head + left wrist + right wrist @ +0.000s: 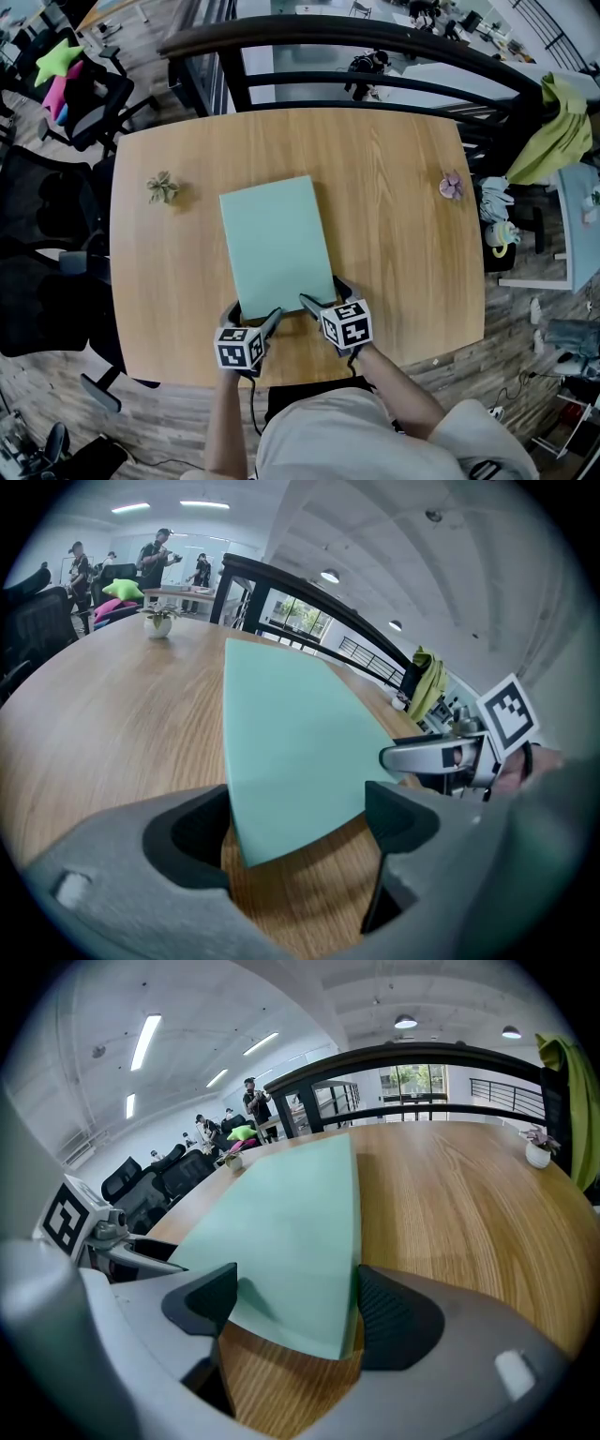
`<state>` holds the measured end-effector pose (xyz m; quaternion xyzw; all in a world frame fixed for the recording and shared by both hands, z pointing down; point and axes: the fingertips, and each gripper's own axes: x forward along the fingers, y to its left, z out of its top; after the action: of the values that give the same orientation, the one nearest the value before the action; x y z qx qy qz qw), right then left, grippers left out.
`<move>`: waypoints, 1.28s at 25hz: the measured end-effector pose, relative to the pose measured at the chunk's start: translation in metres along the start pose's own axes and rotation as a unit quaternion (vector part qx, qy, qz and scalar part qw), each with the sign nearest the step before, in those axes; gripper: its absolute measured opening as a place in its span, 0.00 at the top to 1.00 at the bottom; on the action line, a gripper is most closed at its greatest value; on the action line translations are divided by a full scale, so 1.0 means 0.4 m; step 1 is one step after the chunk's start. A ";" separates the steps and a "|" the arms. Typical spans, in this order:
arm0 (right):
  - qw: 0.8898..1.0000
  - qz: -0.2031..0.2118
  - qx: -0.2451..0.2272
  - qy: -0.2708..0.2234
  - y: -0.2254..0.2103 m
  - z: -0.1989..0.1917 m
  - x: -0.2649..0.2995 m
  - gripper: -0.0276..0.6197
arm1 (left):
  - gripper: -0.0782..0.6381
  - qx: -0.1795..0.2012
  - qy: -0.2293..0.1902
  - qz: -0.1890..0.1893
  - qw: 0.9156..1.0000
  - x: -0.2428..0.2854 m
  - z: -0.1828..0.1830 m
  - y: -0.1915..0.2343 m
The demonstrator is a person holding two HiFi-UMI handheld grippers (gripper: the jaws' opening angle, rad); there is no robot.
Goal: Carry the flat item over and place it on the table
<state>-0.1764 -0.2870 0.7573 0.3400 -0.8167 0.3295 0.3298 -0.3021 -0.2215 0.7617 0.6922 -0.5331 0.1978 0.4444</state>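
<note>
A flat mint-green board (277,239) lies lengthwise on the wooden table (403,253), and its near edge casts a shadow on the wood. My left gripper (253,317) stands open round the board's near left corner (291,742), one jaw on each side of it. The right gripper (322,292) is open too, and the near right corner (291,1232) sits between its jaws. In the left gripper view the right gripper (441,757) shows just beyond the board. In the right gripper view the left gripper (122,1246) shows on the far side.
A small potted plant (162,187) stands at the table's left and another (452,185) at its right. A dark railing (375,42) runs behind the table. Black office chairs (47,244) stand to the left. A green cloth (558,131) hangs at the right.
</note>
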 end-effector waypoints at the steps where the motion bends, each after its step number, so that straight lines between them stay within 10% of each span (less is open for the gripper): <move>1: 1.000 0.000 0.000 -0.001 0.000 0.000 0.000 0.32 | 0.24 0.000 -0.002 0.000 1.000 0.000 -0.001 0.000; 22: 0.998 -0.012 -0.041 -0.053 -0.008 0.033 -0.047 0.35 | 0.24 0.011 -0.068 0.045 0.997 -0.052 0.036 0.014; 32: 0.992 -0.025 -0.106 -0.060 0.031 -0.004 -0.111 0.66 | 0.56 0.047 -0.092 0.111 0.988 -0.138 0.012 0.004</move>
<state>-0.1612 -0.2640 0.7205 0.3427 -0.8564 0.2121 0.3227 -0.3240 -0.1944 0.7185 0.6639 -0.6356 0.2063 0.3357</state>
